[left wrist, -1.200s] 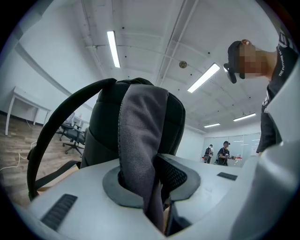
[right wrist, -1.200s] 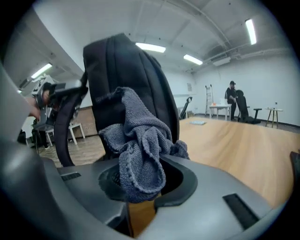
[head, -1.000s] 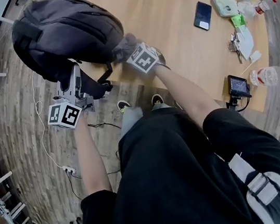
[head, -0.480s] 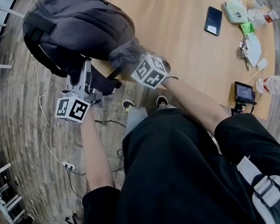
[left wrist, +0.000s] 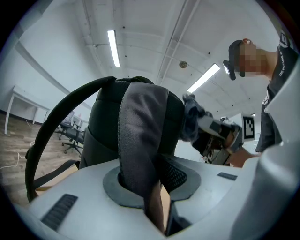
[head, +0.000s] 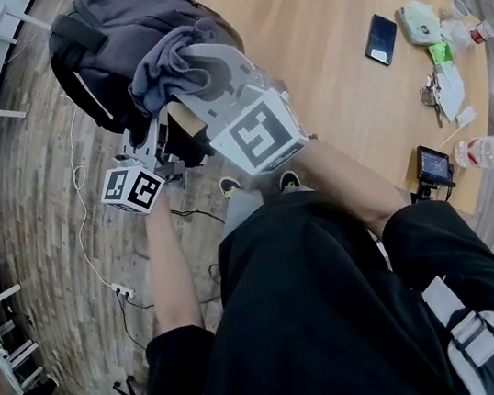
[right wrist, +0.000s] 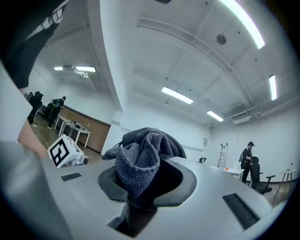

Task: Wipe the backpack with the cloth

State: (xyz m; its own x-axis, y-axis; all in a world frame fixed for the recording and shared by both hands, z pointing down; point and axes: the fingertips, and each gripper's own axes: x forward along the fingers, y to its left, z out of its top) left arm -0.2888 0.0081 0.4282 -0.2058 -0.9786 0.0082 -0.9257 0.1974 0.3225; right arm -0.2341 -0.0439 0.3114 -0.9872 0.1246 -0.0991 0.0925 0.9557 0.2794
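A dark backpack (head: 105, 33) hangs over the wooden table's near-left edge. My left gripper (head: 159, 133) points level below it and is shut on a grey strap (left wrist: 140, 140) of the backpack (left wrist: 101, 126). My right gripper (head: 193, 72) is lifted high, close to the head camera and over the backpack's near side. It is shut on a bunched grey cloth (head: 164, 70). That cloth (right wrist: 143, 157) fills the jaws in the right gripper view, and the backpack is out of that view. In the left gripper view the right gripper (left wrist: 212, 135) and cloth (left wrist: 190, 117) show to the right of the backpack.
The wooden table (head: 312, 23) carries a phone (head: 381, 38), a small screen (head: 433, 165), a plastic bottle (head: 491, 151) and small clutter at its right end. A cable and power strip (head: 122, 297) lie on the floor at left. People stand far off (right wrist: 247, 159).
My right gripper has risen steeply with the cloth, from the backpack's lower near side up to beside its top, and turned. The left gripper and the strap have stayed put.
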